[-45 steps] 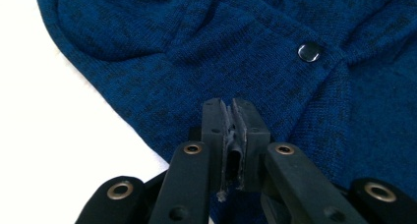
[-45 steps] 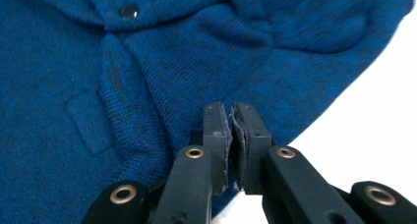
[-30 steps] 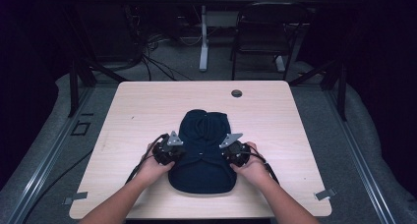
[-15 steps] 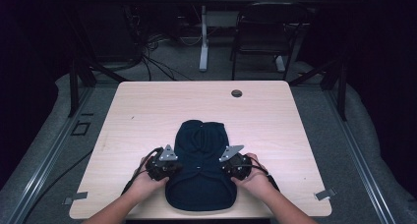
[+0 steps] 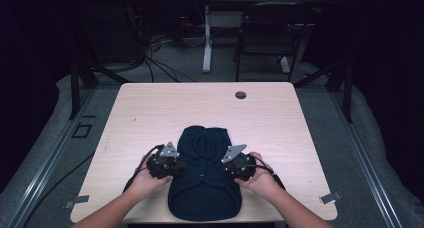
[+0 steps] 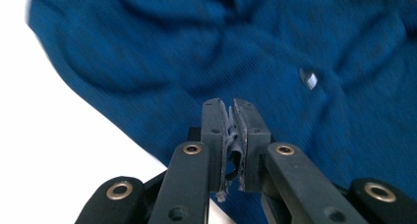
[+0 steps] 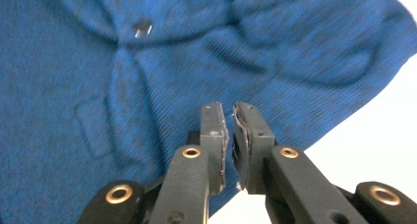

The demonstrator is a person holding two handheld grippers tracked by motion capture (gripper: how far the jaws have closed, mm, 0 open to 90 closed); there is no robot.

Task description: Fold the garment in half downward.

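Note:
A dark blue buttoned shirt (image 5: 205, 188) lies folded near the front edge of the light wooden table (image 5: 150, 113), collar end away from me. My left gripper (image 5: 178, 168) is over its left edge and my right gripper (image 5: 226, 170) over its right edge. In the left gripper view the left gripper (image 6: 231, 107) hangs just above the shirt (image 6: 196, 52), near a button (image 6: 308, 79). In the right gripper view the right gripper (image 7: 228, 108) hovers over the shirt (image 7: 123, 111). Both pairs of jaws have just been opening; each stands a narrow gap apart with no cloth between them.
A round cable grommet (image 5: 240, 95) sits near the table's far edge. Behind the table stand a dark chair (image 5: 265, 38) and a white desk leg (image 5: 206, 43) among floor cables. Bare tabletop lies left, right and beyond the shirt.
Both hands have drawn back toward the table's front edge, and the shirt has slid that way with them, its lower end now close to the edge.

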